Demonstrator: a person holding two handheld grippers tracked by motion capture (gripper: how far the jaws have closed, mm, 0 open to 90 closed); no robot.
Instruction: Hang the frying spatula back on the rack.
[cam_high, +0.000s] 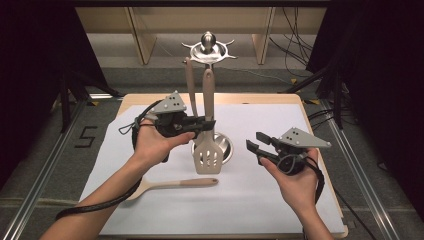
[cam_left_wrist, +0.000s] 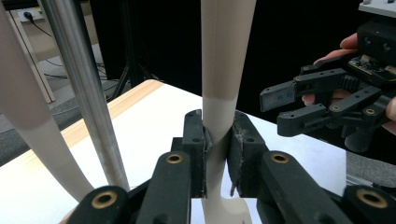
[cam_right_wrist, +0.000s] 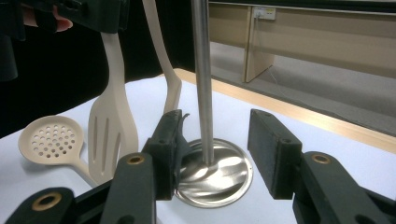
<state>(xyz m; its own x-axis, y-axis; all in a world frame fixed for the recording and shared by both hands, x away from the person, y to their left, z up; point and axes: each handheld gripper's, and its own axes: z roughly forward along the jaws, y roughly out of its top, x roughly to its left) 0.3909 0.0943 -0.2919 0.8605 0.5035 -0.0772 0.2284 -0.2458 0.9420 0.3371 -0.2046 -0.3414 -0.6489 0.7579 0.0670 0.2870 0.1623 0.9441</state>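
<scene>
Left gripper (cam_high: 209, 124) clamps cream slotted plastic spatula (cam_high: 207, 150) by its handle, hanging from steel utensil stand (cam_high: 208, 50). Right gripper (cam_high: 254, 143) released, idle. Lift straight, clear hook.

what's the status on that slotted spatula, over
Left gripper shut on slotted spatula handle, spatula hanging at rack. Right gripper open, holding nothing. Skimmer lying on table, apart.

Lab: black curtains (cam_high: 30, 60), aluminium rails (cam_high: 45, 165)
</scene>
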